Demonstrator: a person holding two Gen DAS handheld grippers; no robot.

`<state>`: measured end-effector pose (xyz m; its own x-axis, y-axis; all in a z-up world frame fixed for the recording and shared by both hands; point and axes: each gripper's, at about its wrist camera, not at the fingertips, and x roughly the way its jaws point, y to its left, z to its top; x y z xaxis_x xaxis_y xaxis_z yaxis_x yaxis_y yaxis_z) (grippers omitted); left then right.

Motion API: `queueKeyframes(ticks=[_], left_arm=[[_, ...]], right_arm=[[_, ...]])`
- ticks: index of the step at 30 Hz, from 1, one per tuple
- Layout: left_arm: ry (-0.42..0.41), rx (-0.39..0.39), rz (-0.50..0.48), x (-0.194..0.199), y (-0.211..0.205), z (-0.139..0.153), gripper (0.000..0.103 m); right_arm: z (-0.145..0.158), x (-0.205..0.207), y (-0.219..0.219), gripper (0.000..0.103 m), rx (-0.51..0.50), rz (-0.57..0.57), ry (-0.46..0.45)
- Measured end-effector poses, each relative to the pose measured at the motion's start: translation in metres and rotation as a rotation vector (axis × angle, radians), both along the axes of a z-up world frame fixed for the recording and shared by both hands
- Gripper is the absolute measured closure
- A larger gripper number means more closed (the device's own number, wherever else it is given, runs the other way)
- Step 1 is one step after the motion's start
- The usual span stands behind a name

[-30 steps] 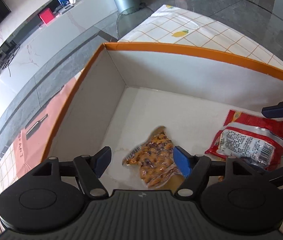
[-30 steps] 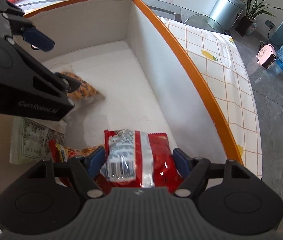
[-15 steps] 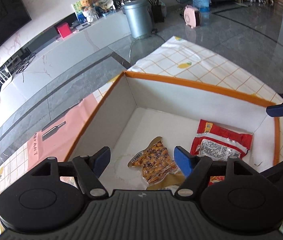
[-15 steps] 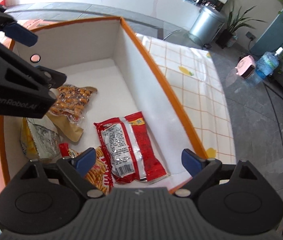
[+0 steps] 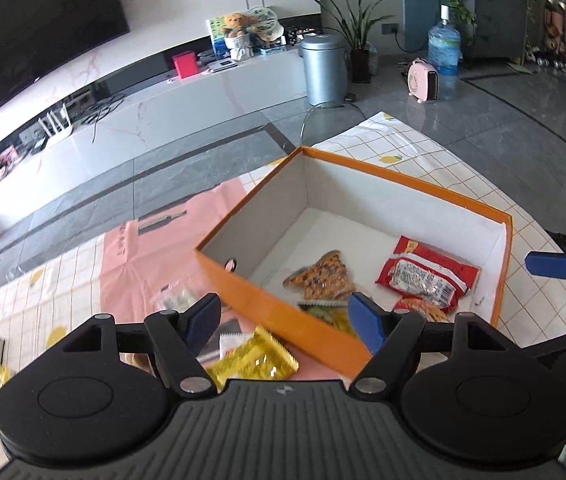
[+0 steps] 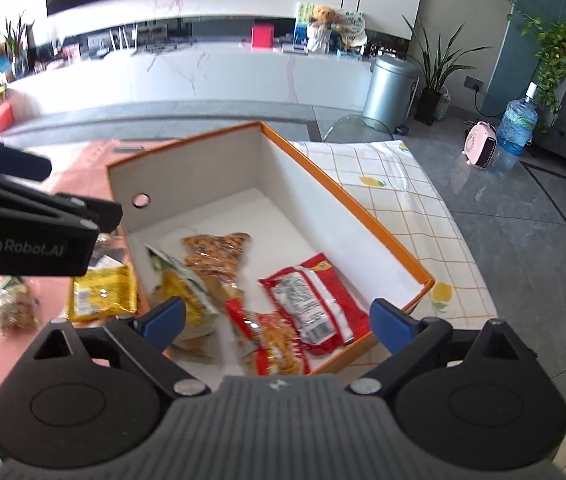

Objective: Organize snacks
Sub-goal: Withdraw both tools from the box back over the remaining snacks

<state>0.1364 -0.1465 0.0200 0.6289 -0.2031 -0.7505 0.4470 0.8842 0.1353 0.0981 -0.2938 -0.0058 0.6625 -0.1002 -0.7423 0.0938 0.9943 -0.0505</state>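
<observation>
Above the table, we hold the left gripper point(image 5: 285, 320) and the right gripper point(image 6: 279, 322) with jaws spread wide, nothing between them. At twelve o'clock lies the orange box point(image 6: 387, 236); inside we see a red packet point(image 6: 315, 304), an orange clear-wrapped snack point(image 6: 217, 254), a red-and-orange packet point(image 6: 271, 344) and a yellow-green bag point(image 6: 181, 286). At nine o'clock, outside the box, a yellow packet point(image 6: 101, 292) rests on the pink sheet point(image 5: 139, 256).

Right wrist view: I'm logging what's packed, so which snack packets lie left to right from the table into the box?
Yellow packet on the table → yellow-green packet → orange nut packet → red packet.
</observation>
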Motion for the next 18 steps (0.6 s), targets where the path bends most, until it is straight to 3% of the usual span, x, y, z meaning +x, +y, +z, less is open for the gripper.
queueKeyframes(ticks=[4, 9, 18], left_arm=[[0.003, -0.014, 0.021, -0.026, 0.022, 0.002, 0.018], [0.015, -0.001, 0.064, -0.049, 0.051, 0.0, 0.018], [0.076, 0.009, 0.17, -0.075, 0.113, -0.019, 0.018]], right_arm=[[0.004, -0.02, 0.02, 0.008, 0.052, -0.008, -0.042], [0.0, -0.041, 0.05, 0.007, 0.043, 0.013, -0.064], [-0.024, -0.063, 0.089, 0.006, 0.039, 0.043, -0.023]])
